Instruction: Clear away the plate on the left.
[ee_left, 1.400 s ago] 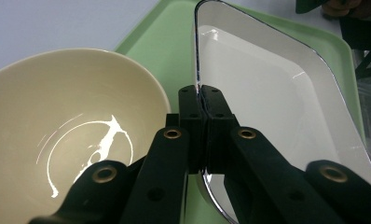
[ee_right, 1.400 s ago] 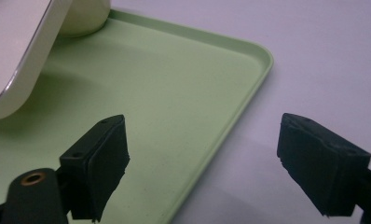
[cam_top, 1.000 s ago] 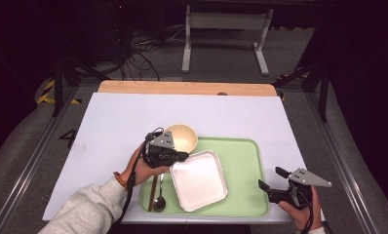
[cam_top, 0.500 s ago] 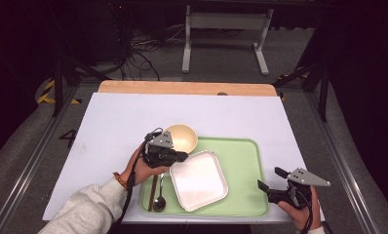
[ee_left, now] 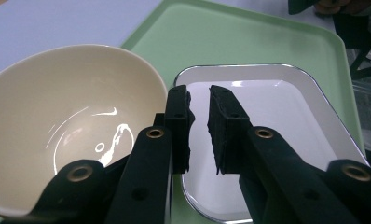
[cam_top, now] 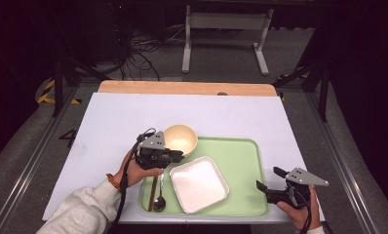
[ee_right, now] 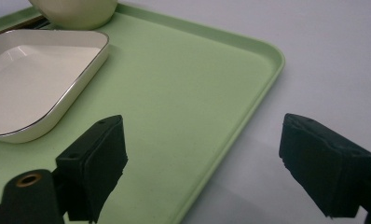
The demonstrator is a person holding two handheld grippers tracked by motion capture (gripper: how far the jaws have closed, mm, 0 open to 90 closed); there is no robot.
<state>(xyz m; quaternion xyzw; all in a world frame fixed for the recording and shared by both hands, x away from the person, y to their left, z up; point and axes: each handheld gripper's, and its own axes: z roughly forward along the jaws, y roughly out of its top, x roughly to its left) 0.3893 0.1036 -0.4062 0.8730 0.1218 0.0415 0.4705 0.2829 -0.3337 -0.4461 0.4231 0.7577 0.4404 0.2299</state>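
A green tray (cam_top: pixel 241 161) lies at the table's front, holding a cream bowl (cam_top: pixel 181 139), a white square plate (cam_top: pixel 198 184) and a spoon (cam_top: pixel 159 202). My left gripper (cam_top: pixel 179 156) hovers between bowl and plate. In the left gripper view its jaws stand a narrow gap apart (ee_left: pixel 200 126) with nothing between them, the bowl (ee_left: pixel 58 121) just to their left and the plate (ee_left: pixel 267 107) behind. My right gripper (cam_top: pixel 270 178) is wide open at the tray's front right corner. In the right gripper view (ee_right: pixel 202 149) it straddles the tray's edge (ee_right: pixel 249 107).
A brown stick (cam_top: pixel 153 187) lies beside the spoon at the tray's left edge. The white table surface (cam_top: pixel 109 126) spreads to the left and back, with a wooden strip (cam_top: pixel 182 87) along the far edge. A metal stand and cables are on the floor beyond.
The right gripper has edged slightly left toward the tray's corner. The left gripper, bowl and plate have not moved.
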